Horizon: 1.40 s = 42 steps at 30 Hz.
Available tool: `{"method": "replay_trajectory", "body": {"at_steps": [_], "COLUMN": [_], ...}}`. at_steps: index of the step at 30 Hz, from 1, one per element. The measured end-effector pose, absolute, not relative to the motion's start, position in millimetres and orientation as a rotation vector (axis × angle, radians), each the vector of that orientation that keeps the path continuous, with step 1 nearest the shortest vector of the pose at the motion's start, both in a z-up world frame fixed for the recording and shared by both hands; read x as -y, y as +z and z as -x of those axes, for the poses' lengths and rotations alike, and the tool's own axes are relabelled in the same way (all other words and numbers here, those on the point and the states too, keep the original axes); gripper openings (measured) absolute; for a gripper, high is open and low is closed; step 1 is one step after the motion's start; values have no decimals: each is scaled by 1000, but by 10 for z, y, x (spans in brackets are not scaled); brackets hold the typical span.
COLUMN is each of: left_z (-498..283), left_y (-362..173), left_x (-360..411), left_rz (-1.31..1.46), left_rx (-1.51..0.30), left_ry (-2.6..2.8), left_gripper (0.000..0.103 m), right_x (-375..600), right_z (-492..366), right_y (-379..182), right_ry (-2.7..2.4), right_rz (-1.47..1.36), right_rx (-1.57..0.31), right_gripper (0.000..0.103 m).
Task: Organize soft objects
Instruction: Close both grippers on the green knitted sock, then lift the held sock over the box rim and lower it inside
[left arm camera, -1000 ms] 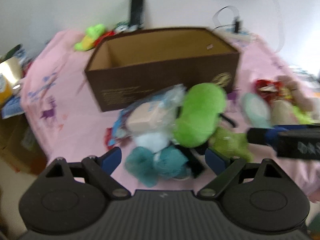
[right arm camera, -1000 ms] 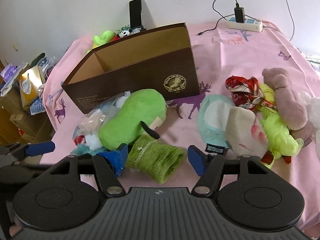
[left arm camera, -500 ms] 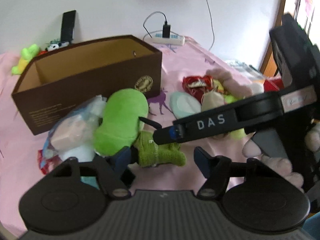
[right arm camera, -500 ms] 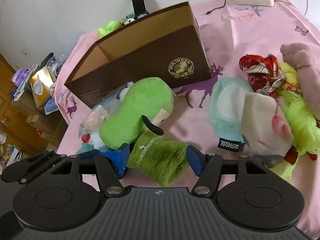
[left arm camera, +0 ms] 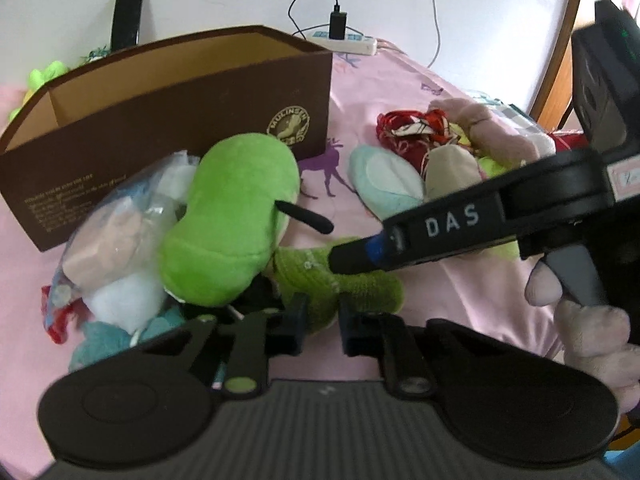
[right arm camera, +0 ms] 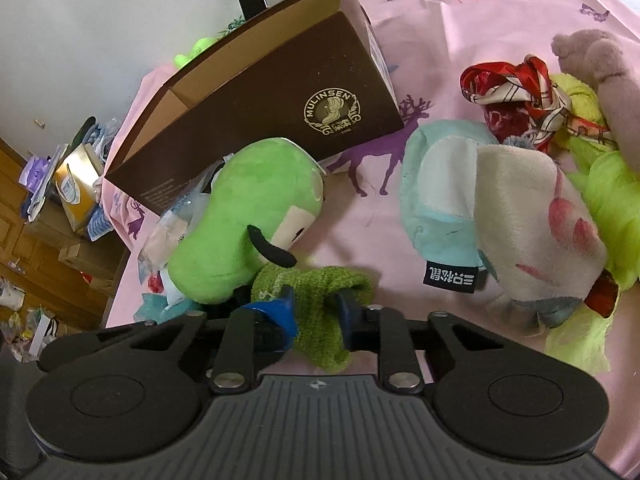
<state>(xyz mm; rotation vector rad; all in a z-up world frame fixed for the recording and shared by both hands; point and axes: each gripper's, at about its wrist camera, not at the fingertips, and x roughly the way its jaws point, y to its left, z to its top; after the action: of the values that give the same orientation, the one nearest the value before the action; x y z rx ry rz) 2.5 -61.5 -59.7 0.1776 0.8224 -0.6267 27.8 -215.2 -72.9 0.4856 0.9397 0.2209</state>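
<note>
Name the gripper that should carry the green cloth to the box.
Right, probably: the right gripper clamps deep across the green cloth; the left gripper pinches only its near edge. The brown box is open.

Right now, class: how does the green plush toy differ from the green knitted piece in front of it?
The green plush toy is bigger, smooth and untouched; the green knitted piece is smaller, coarse-textured and darker green. Both the left gripper and right gripper pinch it. Both lie on the pink cloth.
</note>
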Motion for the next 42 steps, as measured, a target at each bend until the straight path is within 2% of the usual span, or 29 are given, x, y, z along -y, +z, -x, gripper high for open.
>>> {"method": "replay_trajectory", "body": {"at_steps": [12,21,29,33,42], "left_z": [286,272,-289,-765,-1905], "left_y": [-213,458,884,973,679], "left_x": [504,273,84,-27,-204], "left_rz": [-156,-106,-77,-37,51], "left_rx": [-673,-494,-388,-395,-506], "left_ry": [-698,-702,-671,-672,-654], "left_gripper": [7,6,6,6,5], "right_x": [2144,2021,1822,1754,1675], "right_z": [-113,-264,-869,-1313,-2253], "right_y": [-404,207,642,721,470], "right_ry": [279,376,441,446,413], "right_rz": [-476,-433,-328,-293,-312], "right_rx": [-863,-760,-699,-700,-790], "right_gripper": [0,0,0,0,0]}}
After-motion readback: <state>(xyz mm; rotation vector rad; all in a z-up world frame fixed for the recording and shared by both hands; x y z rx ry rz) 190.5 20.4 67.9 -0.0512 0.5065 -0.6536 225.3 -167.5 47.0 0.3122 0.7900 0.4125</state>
